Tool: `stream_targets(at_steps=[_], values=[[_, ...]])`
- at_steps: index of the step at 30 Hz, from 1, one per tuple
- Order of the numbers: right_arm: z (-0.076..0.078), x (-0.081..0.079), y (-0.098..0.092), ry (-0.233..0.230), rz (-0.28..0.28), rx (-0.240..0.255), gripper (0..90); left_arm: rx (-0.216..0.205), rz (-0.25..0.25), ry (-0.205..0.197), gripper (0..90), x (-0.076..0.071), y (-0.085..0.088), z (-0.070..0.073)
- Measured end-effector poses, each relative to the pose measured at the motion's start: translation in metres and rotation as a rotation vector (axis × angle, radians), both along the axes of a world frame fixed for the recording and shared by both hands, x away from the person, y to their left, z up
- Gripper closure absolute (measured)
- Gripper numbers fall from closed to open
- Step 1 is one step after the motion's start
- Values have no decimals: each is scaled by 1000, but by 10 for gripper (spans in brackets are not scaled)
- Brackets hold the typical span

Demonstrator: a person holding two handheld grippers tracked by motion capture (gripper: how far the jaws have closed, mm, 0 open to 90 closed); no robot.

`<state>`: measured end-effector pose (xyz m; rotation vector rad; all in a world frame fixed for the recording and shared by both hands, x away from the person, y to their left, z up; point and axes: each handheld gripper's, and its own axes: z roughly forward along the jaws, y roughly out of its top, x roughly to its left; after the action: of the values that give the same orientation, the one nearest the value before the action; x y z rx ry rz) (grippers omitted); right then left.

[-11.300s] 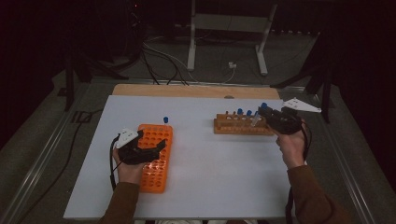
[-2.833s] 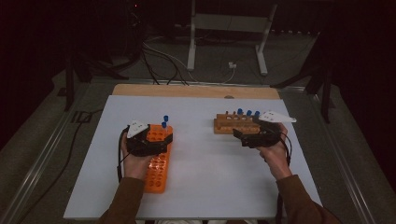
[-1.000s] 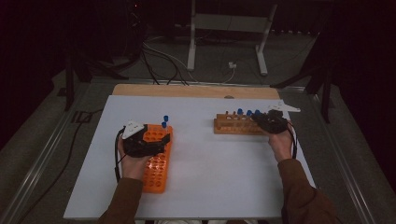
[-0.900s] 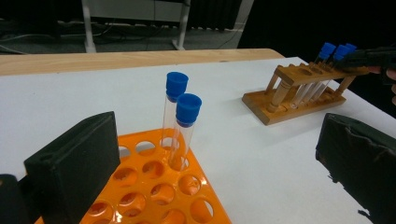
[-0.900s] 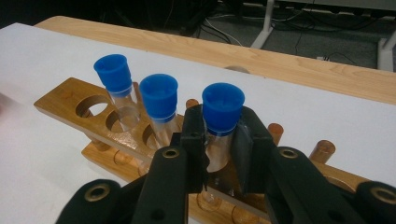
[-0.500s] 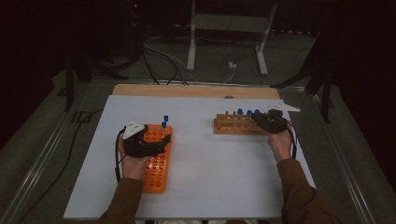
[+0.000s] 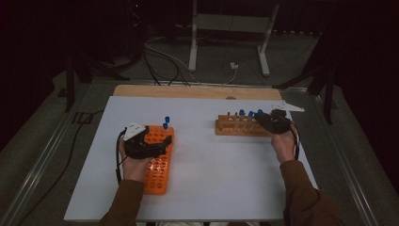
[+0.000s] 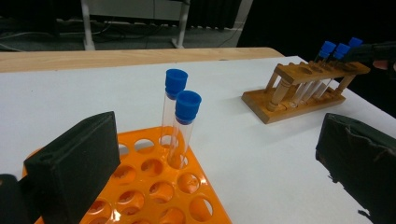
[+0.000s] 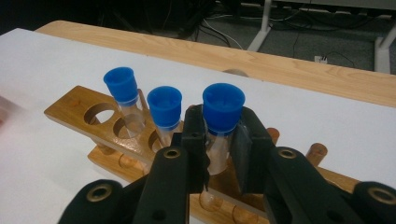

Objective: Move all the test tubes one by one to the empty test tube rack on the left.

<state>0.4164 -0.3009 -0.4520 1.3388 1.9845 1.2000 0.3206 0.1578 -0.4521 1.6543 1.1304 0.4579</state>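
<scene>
While three tubes [image 9: 164,114] in wooden rack [image 9: 79,114], two in orange rack [image 8: 154,196]

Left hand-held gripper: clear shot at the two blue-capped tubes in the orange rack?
Probably yes. The left hand-held gripper is open and the two blue-capped clear tubes stand upright in the orange plastic rack just ahead, nothing between.

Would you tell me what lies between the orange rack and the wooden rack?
Nothing: in the high view only bare white tabletop separates the orange rack from the wooden rack.
</scene>
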Motion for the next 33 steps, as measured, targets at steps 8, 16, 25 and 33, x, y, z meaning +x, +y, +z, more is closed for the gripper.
stream_targets(at_steps=[8,16,25,33], values=[[6,-3,-1,-4,-3,11,768,-2,-2,2,7,0,0,-1],[18,-3,-2,-10,-8,9,768,-5,-5,3,7,0,-1,-1],[27,-4,-2,-12,-7,3,768,-8,-4,2,8,0,0,0],[37,-6,-4,-23,-3,-4,768,-6,-4,2,8,0,0,0]])
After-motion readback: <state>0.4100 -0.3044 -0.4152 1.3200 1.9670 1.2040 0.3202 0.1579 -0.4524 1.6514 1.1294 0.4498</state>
